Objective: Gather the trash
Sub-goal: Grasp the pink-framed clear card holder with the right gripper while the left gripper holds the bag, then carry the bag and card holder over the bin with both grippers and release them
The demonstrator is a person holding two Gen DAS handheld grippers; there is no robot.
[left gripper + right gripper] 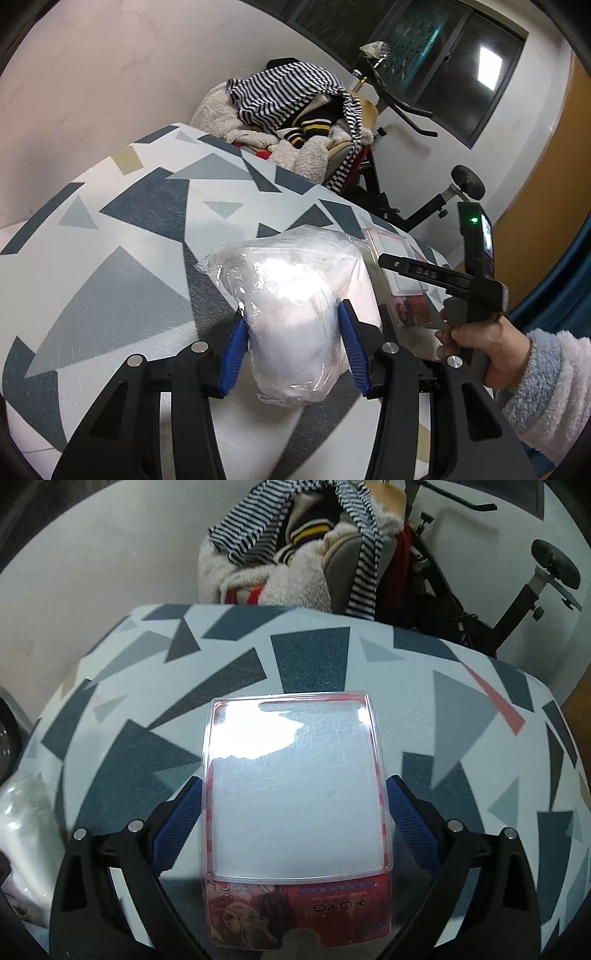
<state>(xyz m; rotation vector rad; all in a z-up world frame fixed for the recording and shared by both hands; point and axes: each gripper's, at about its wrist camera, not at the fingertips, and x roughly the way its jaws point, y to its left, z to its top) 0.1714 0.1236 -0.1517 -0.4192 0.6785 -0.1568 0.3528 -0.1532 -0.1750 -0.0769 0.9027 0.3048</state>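
Plastic blister pack point(295, 797), long axis fwd, away

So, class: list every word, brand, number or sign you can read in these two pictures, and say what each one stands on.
"XOYO": on the red card of the clear plastic package, upside down in the right wrist view.
"DAS": on the black finger of the right gripper, seen in the left wrist view.
Small line of print above "XOYO": too small and blurred to read.
The plastic bag in the left gripper and the tablecloth carry no text.

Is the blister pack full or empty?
Empty, it seems: the blister pack's clear bubble shows only the patterned table through it, nothing inside. The printed card remains at its near end.
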